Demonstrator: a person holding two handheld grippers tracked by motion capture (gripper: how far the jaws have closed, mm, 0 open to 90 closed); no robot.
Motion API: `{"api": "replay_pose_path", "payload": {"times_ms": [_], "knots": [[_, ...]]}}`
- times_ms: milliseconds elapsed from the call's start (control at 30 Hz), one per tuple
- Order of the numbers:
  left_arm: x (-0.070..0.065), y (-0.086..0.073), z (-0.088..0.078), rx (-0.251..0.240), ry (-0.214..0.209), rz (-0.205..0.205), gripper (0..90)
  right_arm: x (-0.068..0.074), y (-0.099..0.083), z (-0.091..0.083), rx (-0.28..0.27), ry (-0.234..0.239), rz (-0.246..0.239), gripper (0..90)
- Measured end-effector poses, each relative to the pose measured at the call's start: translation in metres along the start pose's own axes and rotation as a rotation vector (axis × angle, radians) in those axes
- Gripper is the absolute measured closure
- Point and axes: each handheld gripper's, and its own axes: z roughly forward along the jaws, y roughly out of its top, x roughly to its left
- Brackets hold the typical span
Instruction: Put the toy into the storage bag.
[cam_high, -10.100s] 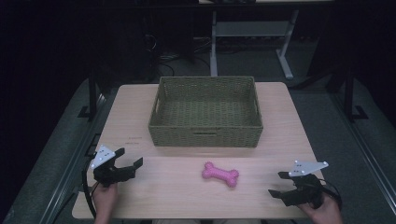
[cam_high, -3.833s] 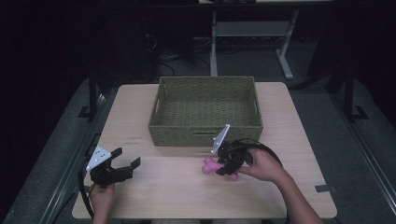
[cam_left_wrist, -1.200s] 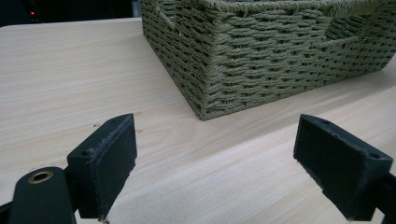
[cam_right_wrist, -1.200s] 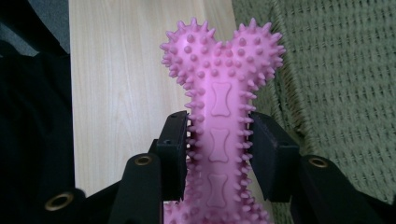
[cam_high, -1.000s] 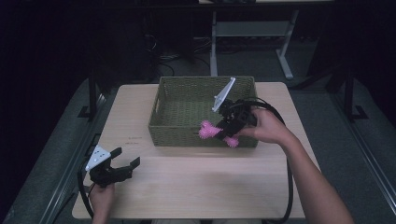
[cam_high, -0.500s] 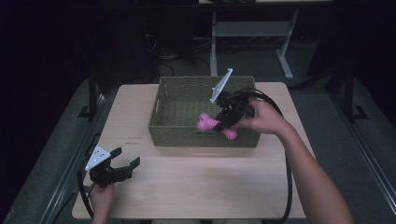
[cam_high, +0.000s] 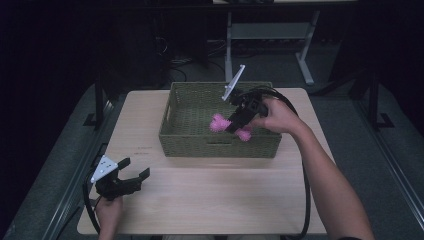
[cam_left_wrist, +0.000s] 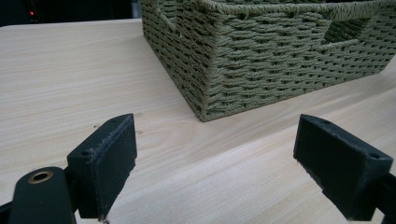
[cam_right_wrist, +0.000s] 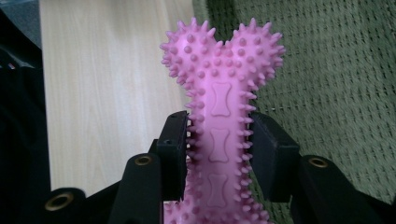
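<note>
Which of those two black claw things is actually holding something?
The right gripper, over the basket: its jaws clamp the shaft of a spiky pink bone toy. The left gripper sits open and empty near the table's front corner.

My right gripper (cam_high: 235, 121) hangs at arm's length with jaws clamped tight, while my left gripper (cam_high: 131, 178) sits low near me, jaws spread wide.

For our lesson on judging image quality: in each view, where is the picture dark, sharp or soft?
High view: the table is lit, its surroundings nearly black. Left gripper view: the basket weave is crisp, evenly lit. Right gripper view: the pink bone toy, clamped in the right hand-held gripper, is sharp at its spikes; the basket floor behind looks slightly softer.
</note>
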Motion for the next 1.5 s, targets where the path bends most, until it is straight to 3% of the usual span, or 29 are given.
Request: {"api": "replay_pose_path", "payload": {"times_ms": [400, 833, 1500], "knots": [[0.0, 0.0, 0.0, -0.001, -0.001, -0.001, 12.8, -0.025, 0.003, 0.005, 0.032, -0.014, 0.029, 58.4], [0.001, 0.0, 0.0, -0.001, -0.001, -0.001, 12.8, -0.051, -0.002, 0.023, 0.051, 0.002, 0.07, 58.3], [0.002, 0.0, -0.001, -0.002, -0.002, -0.001, 12.8, -0.07, -0.005, 0.045, 0.071, 0.016, 0.108, 58.2]]}}
